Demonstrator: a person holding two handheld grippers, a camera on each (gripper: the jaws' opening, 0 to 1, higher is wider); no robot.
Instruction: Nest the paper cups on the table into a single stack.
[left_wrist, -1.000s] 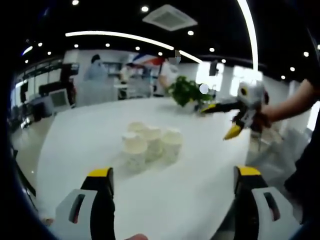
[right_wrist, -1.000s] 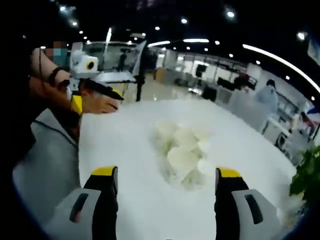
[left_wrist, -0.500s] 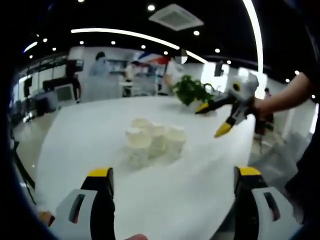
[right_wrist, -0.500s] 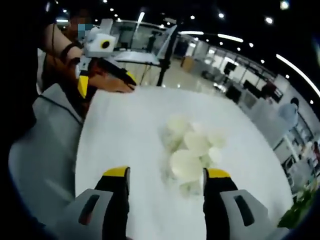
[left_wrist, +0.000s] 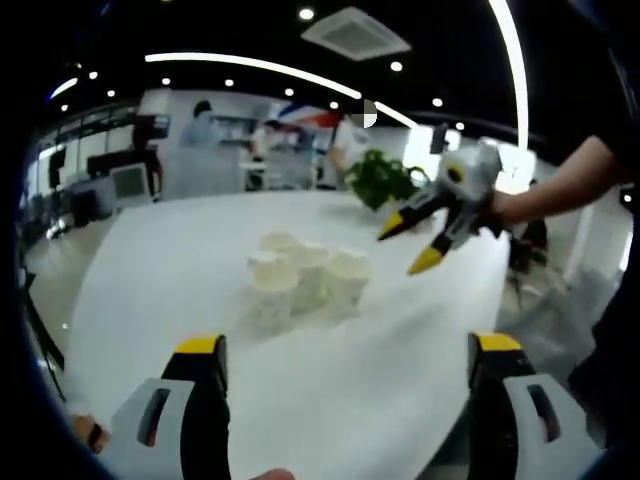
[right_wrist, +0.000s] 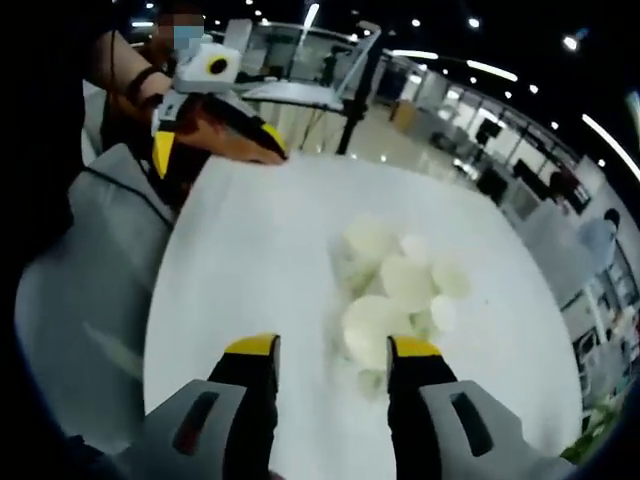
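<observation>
Paper cups (left_wrist: 300, 282) stand in a tight cluster on the white tabletop (left_wrist: 400, 390), ahead of the left hand-held gripper (left_wrist: 350, 345), whose jaws are wide apart and hold nothing. In the right gripper view the cups (right_wrist: 395, 295) sit just beyond the tips of the right hand-held gripper (right_wrist: 332, 347); its jaws are narrower but parted, empty. A green plant (left_wrist: 378, 180) stands far behind the cups.

Right gripper (right_wrist: 331, 352) moved in over the paper cups (right_wrist: 395, 290), jaws narrowed from wide to a partial gap; nearest cup (right_wrist: 370, 325) now just ahead of the fingertips (right_wrist: 252, 347), not touching.
</observation>
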